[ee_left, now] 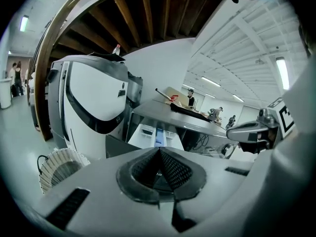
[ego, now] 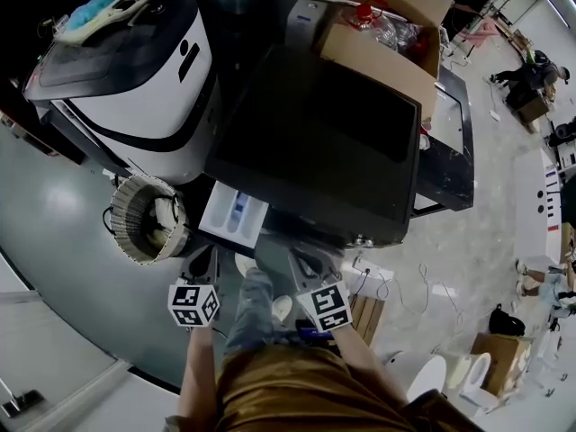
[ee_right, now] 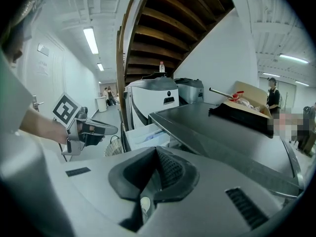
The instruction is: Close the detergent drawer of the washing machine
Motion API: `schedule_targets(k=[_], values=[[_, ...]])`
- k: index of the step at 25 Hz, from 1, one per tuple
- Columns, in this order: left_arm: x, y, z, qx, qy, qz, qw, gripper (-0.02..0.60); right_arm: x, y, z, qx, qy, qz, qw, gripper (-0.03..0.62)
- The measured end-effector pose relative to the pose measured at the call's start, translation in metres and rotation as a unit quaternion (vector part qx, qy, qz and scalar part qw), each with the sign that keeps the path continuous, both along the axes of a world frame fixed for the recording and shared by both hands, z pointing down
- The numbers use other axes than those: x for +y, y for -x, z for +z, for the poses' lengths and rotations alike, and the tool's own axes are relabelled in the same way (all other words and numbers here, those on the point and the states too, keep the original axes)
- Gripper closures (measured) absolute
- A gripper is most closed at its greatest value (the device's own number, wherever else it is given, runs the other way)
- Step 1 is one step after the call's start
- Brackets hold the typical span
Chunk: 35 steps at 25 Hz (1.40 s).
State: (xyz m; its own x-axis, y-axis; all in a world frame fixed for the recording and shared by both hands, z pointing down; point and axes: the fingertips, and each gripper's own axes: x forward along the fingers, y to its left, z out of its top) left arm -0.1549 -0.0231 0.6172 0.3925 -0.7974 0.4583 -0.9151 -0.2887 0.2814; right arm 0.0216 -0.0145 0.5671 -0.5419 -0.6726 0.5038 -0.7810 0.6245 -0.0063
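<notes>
The washing machine (ego: pixel 324 142) has a dark flat top and stands in the middle of the head view. Its white detergent drawer (ego: pixel 234 216), with a blue insert, sticks out of the front at the upper left corner. The drawer (ee_left: pixel 155 135) also shows ahead in the left gripper view, and the drawer (ee_right: pixel 144 132) shows in the right gripper view. My left gripper (ego: pixel 205 257) hangs just below the drawer, apart from it, shut and empty. My right gripper (ego: pixel 304 259) is held level with it to the right, also shut on nothing.
A woven basket (ego: pixel 148 219) stands on the floor left of the drawer. Behind it is a large white and black machine (ego: pixel 144 70). An open cardboard box (ego: pixel 396 25) sits on the washer's far edge. Cables (ego: pixel 405 286) lie on the floor at right. People stand far off.
</notes>
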Motion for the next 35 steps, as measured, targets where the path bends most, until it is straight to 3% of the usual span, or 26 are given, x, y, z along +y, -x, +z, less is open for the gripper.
schedule_targets(k=[12,35], values=[[-0.004,0.004,0.024,-0.02,0.021,0.003,0.9996,0.557,-0.008,0.003,0.017,-0.001,0.023,-0.004,1.0,0.582],[-0.006,0.001,0.024,-0.017,0.027,0.011,0.9994,0.557,-0.017,0.001,0.016,-0.008,0.026,0.008,1.0,0.582]])
